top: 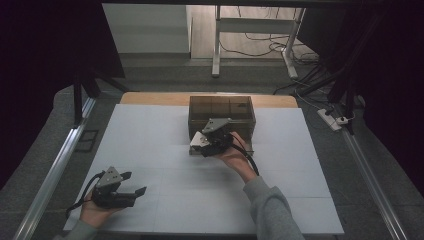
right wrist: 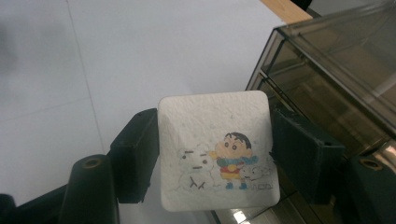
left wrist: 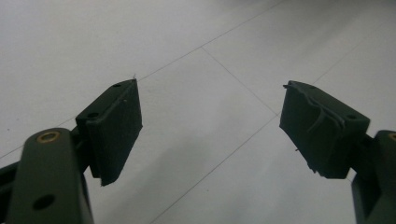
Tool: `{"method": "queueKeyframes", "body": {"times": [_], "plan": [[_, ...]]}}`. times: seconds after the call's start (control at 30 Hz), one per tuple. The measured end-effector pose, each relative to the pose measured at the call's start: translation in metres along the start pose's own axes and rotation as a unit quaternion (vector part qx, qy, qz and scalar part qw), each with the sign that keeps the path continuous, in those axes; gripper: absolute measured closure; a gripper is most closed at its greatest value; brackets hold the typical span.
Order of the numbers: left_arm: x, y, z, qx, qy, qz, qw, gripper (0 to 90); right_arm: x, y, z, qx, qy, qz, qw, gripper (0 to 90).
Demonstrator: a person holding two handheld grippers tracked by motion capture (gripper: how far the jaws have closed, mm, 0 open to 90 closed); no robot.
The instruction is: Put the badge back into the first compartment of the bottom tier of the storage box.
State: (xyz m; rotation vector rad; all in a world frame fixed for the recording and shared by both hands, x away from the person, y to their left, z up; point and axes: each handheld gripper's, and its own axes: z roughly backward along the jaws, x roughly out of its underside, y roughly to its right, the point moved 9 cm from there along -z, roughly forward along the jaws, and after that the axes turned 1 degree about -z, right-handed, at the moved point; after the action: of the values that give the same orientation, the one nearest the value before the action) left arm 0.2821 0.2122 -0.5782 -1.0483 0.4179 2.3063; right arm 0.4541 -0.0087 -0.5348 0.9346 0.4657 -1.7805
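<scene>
My right gripper (right wrist: 215,149) is shut on a white square block (right wrist: 217,149) with a cartoon of a child and a snowman printed on it. Both pads press its sides. In the high view the right gripper (top: 202,142) holds the white block (top: 199,142) just in front of a smoky transparent box (top: 221,114) with compartments. That same box (right wrist: 336,70) rises close on the right in the right gripper view. My left gripper (top: 134,184) rests in the person's hand at the table's front left, jaws wide apart. Nothing lies between its pads (left wrist: 116,126).
A light grey mat (top: 150,145) covers the table, with a wooden edge (top: 150,97) at the back. Metal rails run along both sides. A white frame leg (top: 216,50) and cables stand on the floor beyond.
</scene>
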Motion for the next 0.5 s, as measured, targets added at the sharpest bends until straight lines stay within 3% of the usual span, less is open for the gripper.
{"method": "queueKeyframes", "body": {"times": [0.2, 0.5], "plan": [[0.0, 0.0, 0.0, 0.0, 0.0, 0.0, 1.0, 20.3, 0.007, 0.004, -0.004, 0.013, -0.012, 0.003, 0.9998, 26.4], [-0.001, 0.0, 0.001, 0.0, 0.002, 0.003, 1.0, 20.3, 0.006, 0.003, 0.013, 0.014, 0.001, -0.015, 0.9998, 27.2]]}}
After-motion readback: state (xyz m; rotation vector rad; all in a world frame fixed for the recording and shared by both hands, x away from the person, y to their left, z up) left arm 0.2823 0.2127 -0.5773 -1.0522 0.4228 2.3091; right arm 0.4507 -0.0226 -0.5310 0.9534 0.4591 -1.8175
